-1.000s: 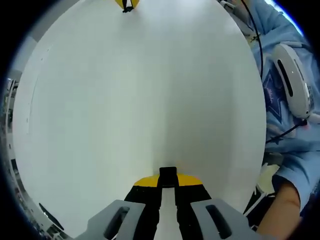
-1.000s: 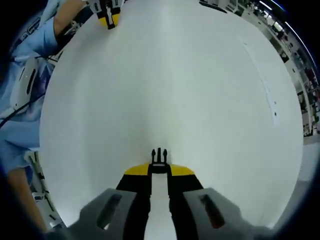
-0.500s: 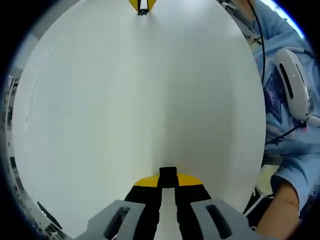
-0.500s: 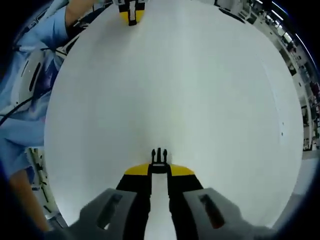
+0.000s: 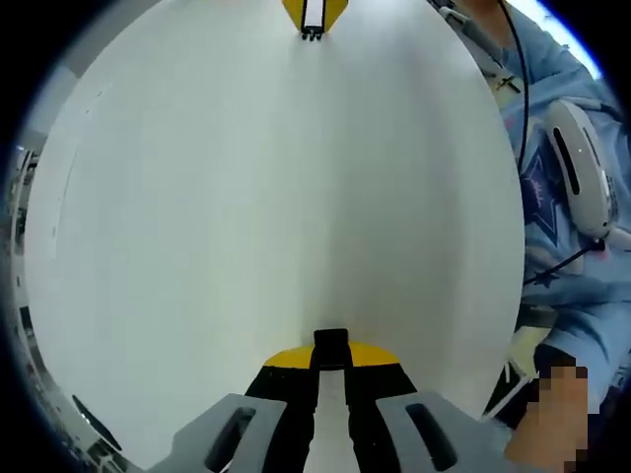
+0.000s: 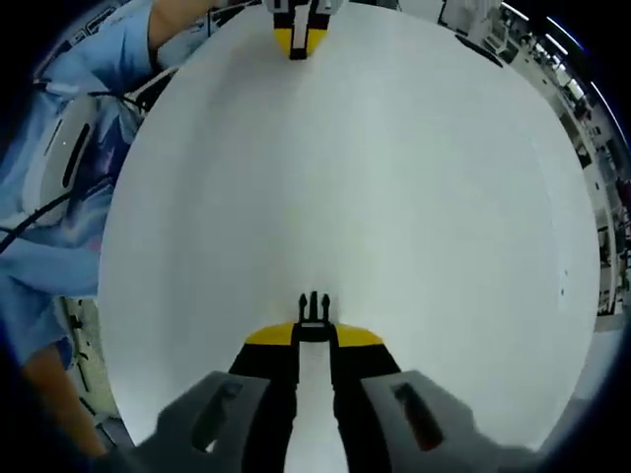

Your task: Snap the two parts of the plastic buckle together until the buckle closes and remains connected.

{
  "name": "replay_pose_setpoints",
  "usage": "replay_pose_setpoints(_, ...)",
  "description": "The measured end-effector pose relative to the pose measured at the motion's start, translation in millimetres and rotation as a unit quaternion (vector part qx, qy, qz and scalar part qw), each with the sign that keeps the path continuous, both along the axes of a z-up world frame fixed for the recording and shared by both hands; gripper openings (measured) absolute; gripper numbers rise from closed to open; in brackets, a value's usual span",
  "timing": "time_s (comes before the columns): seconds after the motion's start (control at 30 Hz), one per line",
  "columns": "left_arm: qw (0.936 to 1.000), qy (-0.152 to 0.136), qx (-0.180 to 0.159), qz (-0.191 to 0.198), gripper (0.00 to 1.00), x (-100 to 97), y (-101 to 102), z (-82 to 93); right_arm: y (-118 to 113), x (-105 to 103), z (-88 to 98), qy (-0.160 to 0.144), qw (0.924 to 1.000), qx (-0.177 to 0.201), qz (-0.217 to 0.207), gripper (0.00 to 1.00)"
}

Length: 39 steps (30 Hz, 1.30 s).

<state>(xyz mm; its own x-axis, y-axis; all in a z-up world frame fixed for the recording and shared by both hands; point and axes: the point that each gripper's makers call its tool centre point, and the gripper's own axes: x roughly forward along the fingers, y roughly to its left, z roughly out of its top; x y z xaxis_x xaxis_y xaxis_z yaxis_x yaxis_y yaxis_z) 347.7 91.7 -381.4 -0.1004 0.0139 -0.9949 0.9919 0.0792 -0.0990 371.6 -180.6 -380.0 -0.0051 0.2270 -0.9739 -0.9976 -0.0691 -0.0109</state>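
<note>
In the left gripper view my left gripper (image 5: 330, 347) is shut on the black socket half of the buckle (image 5: 330, 341), a small square block sticking out past the yellow tips. In the right gripper view my right gripper (image 6: 314, 323) is shut on the black pronged half of the buckle (image 6: 314, 307), prongs pointing forward. The two grippers face each other across the white table (image 5: 246, 197). The right gripper (image 5: 314, 14) shows far off at the top of the left gripper view, the left gripper (image 6: 299, 28) at the top of the right gripper view. The halves are well apart.
A person in a light blue sleeve (image 5: 562, 148) stands at the table's edge, with a white device (image 5: 582, 168) and black cable on the body. The sleeve (image 6: 69, 158) is at left in the right gripper view. Cluttered room background (image 6: 592, 148) lies beyond the table.
Each gripper's image of the other has slid rightward along the top edge, toward the centre line. Both halves stay gripped; the distance between them looks about the same.
</note>
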Motion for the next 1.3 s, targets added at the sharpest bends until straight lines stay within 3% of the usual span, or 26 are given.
replay_pose_setpoints(0.17, 1.0000, -0.001, 0.006, 0.000, 0.08, -0.7, 0, 0.3, 6, -9, -0.2, -0.005, 0.9999, -0.004, 0.011, 0.12)
replay_pose_setpoints(0.27, 0.9996, 0.013, -0.025, -0.004, 0.08, -6.1, -13, 1.2, 10, -13, 0.0, -0.006, 0.9998, -0.005, 0.019, 0.12)
replay_pose_setpoints(0.43, 0.9998, 0.006, -0.014, -0.011, 0.08, -6.8, -17, 0.2, 12, -15, 0.3, -0.010, 0.9997, -0.008, 0.021, 0.12)
replay_pose_setpoints(0.83, 0.9996, 0.006, -0.025, -0.009, 0.08, -8.0, -36, -1.9, 23, -26, -3.7, -0.013, 0.9995, -0.007, 0.029, 0.12)
replay_pose_setpoints(1.3, 0.9965, 0.022, -0.079, -0.013, 0.08, -22.7, -75, -6.9, 38, -37, -8.1, -0.013, 0.9991, 0.003, 0.041, 0.11)
